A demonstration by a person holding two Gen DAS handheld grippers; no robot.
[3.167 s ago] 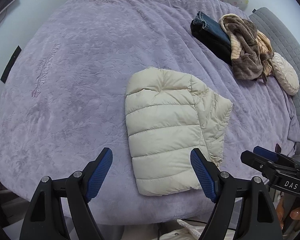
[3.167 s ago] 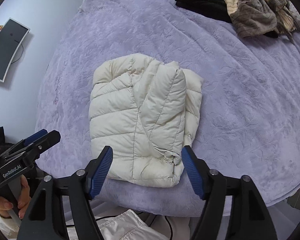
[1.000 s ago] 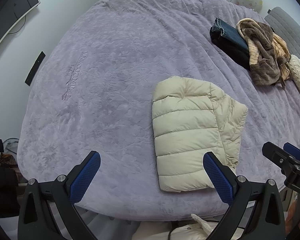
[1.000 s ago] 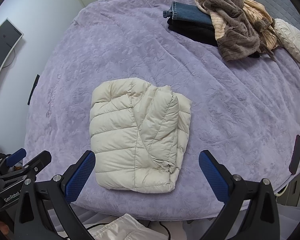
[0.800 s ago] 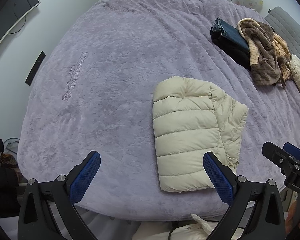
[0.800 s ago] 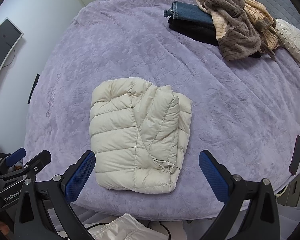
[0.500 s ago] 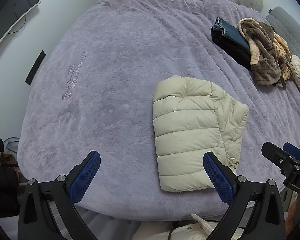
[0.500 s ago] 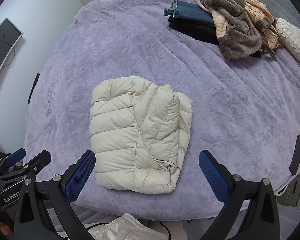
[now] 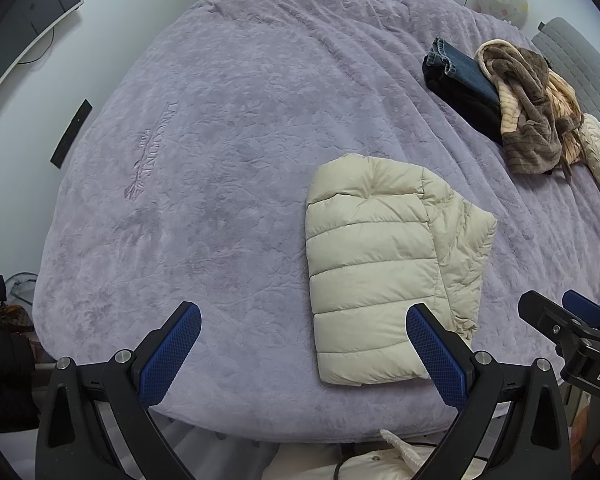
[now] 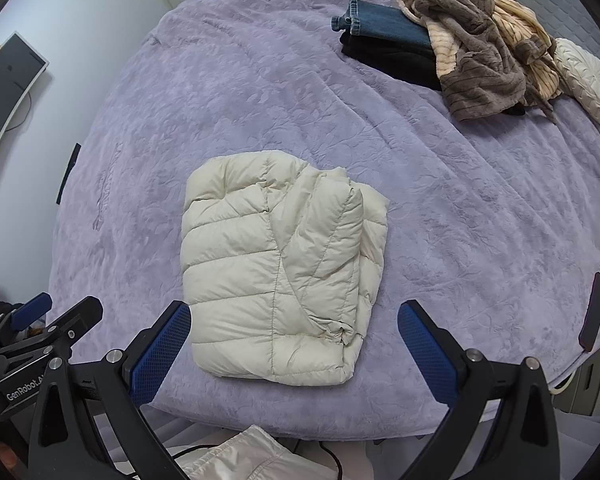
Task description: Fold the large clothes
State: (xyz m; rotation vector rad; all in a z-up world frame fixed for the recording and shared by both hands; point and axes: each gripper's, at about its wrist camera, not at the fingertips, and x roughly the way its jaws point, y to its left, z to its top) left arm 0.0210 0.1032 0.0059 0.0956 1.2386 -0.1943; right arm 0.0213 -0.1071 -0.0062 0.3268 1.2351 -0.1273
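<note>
A cream puffer jacket (image 9: 384, 264) lies folded into a compact rectangle near the front edge of the purple bed (image 9: 220, 160). It also shows in the right wrist view (image 10: 280, 268). My left gripper (image 9: 300, 348) is open and empty, held above the bed's front edge, left of the jacket. My right gripper (image 10: 294, 344) is open and empty, held over the jacket's near end without touching it. The right gripper also shows at the right edge of the left wrist view (image 9: 572, 328), and the left one at the left edge of the right wrist view (image 10: 40, 328).
Folded jeans (image 10: 388, 24) on a black garment, a brown and beige fleece heap (image 10: 480, 44) and a cream cushion (image 10: 588, 84) lie at the bed's far right. A dark phone (image 10: 594, 306) lies at the right edge. A monitor (image 9: 24, 16) hangs on the left wall.
Over about three seconds both grippers opened wider and drew back and up from the jacket. In the last second nothing has visibly moved.
</note>
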